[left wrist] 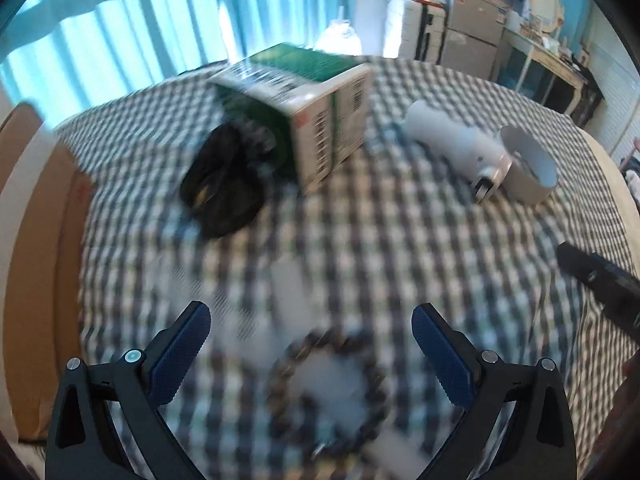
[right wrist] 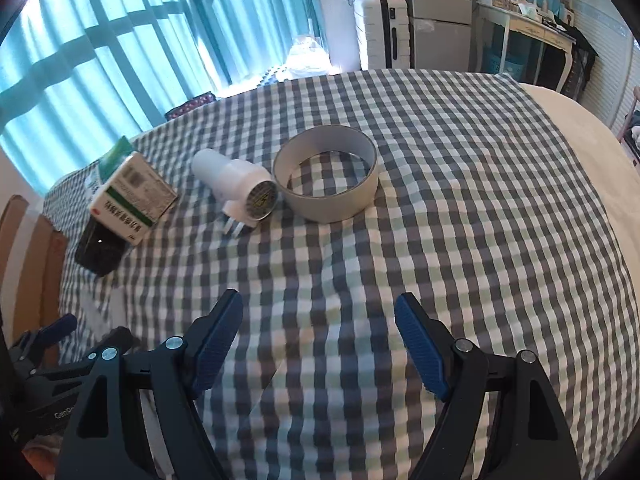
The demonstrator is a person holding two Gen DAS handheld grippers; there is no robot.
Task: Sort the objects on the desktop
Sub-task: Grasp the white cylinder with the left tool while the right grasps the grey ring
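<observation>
The left wrist view is blurred. My left gripper (left wrist: 311,322) is open, with a dark bead bracelet (left wrist: 328,392) on the checked cloth just below its fingers. Farther off lie a green and white box (left wrist: 316,116), a black coiled object (left wrist: 224,184), a white plug adapter (left wrist: 456,144) and a grey tape ring (left wrist: 528,168). My right gripper (right wrist: 319,314) is open and empty over bare cloth. Ahead of it are the tape ring (right wrist: 326,174), the adapter (right wrist: 240,188), the box (right wrist: 128,196) and the black object (right wrist: 98,248). The left gripper (right wrist: 60,330) shows at the lower left.
A checked cloth (right wrist: 440,200) covers the table. A brown cardboard box (left wrist: 36,280) stands at the left edge. The right gripper's tip (left wrist: 600,280) enters the left view at the right. Curtains, a suitcase and a fridge stand behind.
</observation>
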